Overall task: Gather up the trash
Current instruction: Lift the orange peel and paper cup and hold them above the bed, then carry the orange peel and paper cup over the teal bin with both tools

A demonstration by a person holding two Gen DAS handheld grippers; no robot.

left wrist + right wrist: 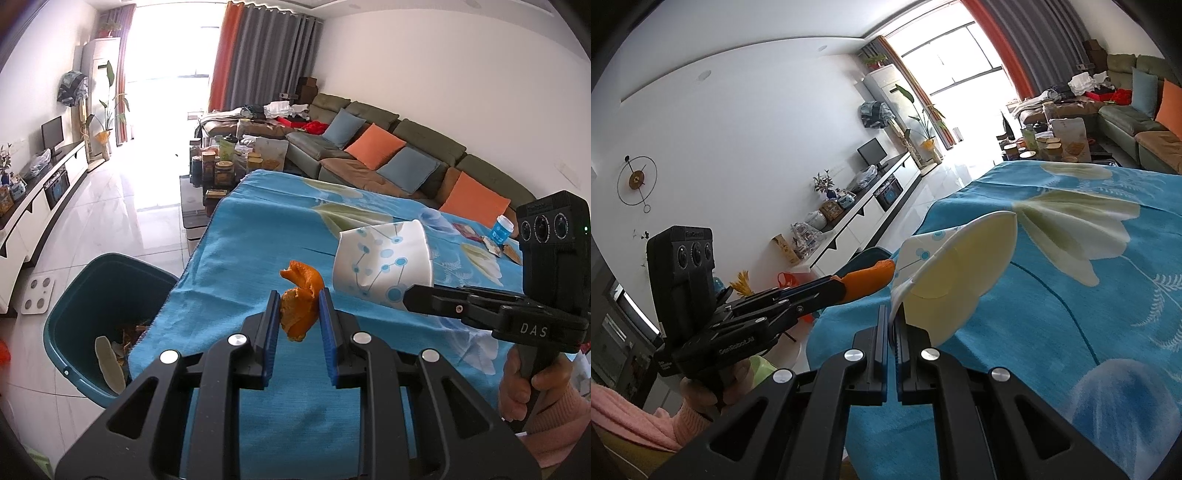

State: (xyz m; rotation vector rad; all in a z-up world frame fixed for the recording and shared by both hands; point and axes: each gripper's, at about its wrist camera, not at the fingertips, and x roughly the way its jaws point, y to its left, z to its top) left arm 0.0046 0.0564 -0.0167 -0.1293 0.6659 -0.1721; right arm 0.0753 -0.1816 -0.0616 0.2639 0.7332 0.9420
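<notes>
Your left gripper has its two blue pads closed partway on a piece of orange peel. The peel is up in the air, above the near part of the blue flowered cloth, close to the cloth's left edge. Your right gripper is squeezed almost all the way closed on the rim of a paper cup. The cup is white with blue dots and lines. It is squashed, lying on its side in the air over the cloth, just beside the peel. Its inside looks empty.

So you have two bits of trash picked up, one in each hand. Neither one is in the bin yet. That is the part I think comes next.

The teal trash bin stands on the floor, just past the left edge of the cloth and below the peel. Some trash is in it already: a long pale piece and some brown scraps. It is far from full.

More is left on the table. Far back on the right sit some wrappers and a small blue and white cup. I think those need collecting too.
</notes>
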